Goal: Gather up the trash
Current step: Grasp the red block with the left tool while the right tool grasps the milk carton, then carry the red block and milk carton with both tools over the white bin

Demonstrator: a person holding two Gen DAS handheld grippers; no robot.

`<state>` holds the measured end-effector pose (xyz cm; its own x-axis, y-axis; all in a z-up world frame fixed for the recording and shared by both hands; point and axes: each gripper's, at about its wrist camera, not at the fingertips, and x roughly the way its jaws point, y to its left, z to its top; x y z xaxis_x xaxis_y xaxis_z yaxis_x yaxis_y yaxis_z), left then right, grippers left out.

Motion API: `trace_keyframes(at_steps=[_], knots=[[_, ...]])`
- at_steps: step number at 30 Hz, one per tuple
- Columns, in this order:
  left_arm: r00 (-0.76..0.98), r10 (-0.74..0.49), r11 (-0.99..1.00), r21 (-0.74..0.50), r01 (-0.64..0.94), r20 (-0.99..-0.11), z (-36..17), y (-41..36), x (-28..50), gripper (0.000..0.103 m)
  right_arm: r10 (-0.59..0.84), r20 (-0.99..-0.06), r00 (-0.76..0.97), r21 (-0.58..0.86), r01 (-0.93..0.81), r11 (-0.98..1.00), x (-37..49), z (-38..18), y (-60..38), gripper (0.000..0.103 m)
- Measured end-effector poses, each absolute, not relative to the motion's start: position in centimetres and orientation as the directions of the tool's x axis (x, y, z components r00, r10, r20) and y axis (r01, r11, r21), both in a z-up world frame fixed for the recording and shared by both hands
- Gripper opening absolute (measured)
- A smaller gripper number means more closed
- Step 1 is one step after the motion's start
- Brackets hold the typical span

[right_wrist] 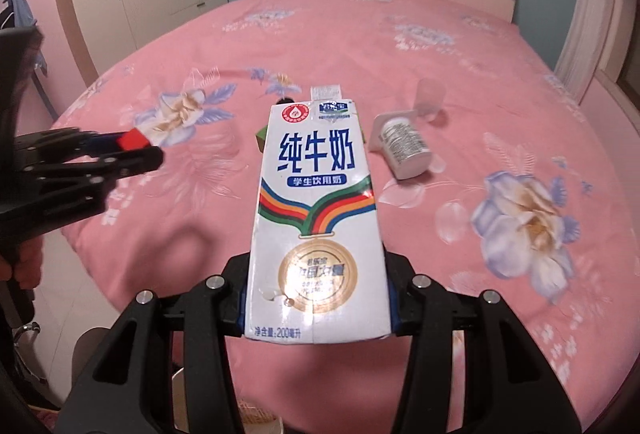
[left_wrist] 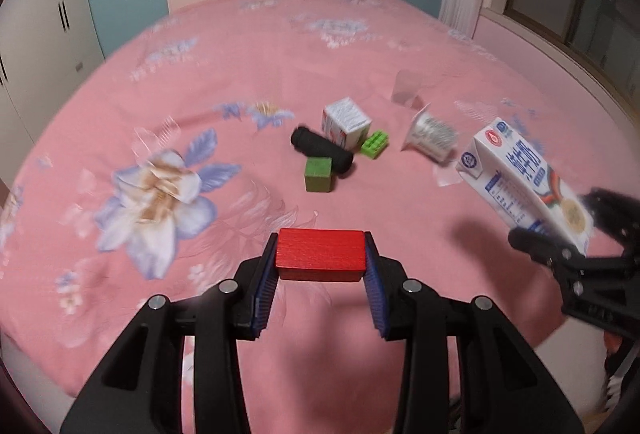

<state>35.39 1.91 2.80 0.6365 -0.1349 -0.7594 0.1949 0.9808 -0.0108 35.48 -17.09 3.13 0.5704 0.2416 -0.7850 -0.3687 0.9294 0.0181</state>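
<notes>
While two grippers hang tilted down above the pink bed, the left gripper is clamped on one red block and the right gripper pinches one milk carton by its base, top pointing to twelve o'clock. Left on the bed: one black roll, one dark green cube, one light green brick, one small box, one tipped yogurt cup and one clear cup at one o'clock, with the carton hiding part of that cluster in the right wrist view.
</notes>
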Motion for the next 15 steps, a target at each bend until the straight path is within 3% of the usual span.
trace_keyframes(at_steps=[6, 15], knots=[[0.716, -0.108, 0.966, 0.098, 0.240, -0.690, 7.3, 0.6, 29.1, 0.042, 0.236, -0.742, 0.628, -0.006, -0.358, 0.934, 30.2, 7.3, -18.3, 0.049], [0.760, -0.132, 0.955, 0.123, 0.269, -0.636, 10.7, 0.0, 21.3, 0.042, 0.237, -0.689, 0.685, -0.036, -0.359, 0.933, 23.1, 11.2, -19.1, 0.049]])
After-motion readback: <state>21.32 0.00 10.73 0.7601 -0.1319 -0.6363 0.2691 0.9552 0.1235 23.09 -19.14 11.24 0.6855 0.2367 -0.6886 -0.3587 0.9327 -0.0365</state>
